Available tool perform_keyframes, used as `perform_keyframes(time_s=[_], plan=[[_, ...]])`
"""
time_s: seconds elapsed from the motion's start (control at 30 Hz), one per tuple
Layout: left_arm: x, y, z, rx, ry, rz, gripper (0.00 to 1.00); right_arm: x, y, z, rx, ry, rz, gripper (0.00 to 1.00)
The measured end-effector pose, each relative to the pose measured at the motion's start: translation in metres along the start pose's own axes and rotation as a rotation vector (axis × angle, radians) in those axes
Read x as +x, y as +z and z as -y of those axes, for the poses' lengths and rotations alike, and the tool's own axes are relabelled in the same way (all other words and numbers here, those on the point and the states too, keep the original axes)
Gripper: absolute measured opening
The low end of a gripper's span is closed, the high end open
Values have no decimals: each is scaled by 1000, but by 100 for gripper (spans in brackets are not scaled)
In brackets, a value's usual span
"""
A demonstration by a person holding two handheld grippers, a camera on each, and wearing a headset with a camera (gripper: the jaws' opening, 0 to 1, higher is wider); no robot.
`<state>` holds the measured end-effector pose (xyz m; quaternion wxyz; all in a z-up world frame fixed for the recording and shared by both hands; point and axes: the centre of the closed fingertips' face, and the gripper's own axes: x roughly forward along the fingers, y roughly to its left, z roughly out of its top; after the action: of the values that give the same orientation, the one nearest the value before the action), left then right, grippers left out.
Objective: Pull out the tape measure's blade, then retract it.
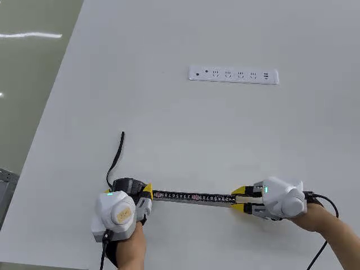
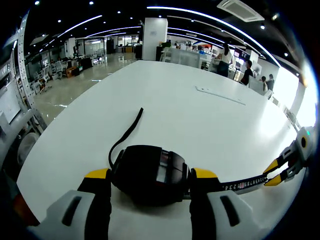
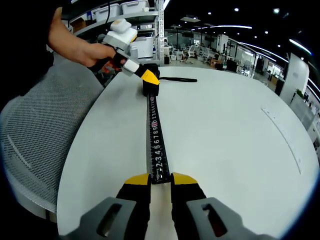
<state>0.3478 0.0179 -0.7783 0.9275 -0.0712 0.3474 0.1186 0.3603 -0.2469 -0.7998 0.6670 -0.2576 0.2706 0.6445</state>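
Left tool (image 2: pixel 150 175): jaws clamped on either side of the black tape measure case (image 1: pixel 126 185), which rests on the white tabletop (image 1: pixel 169 124) near its front edge. A black wrist strap (image 1: pixel 116 157) trails away from the case. Blade (image 1: pixel 191 197): drawn out flat along the tabletop, running rightward. Right tool (image 1: pixel 241 199): jaws pinched on the blade's end. Power strip (image 1: pixel 233 74): well apart, farther back.
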Motion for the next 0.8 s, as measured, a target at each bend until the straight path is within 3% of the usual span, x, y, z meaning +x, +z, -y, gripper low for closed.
perform_keyframes(time_s=[0.8], plan=[[0,0,1,1,-1,-16,61,9,11,-1,-11,6,9,14]])
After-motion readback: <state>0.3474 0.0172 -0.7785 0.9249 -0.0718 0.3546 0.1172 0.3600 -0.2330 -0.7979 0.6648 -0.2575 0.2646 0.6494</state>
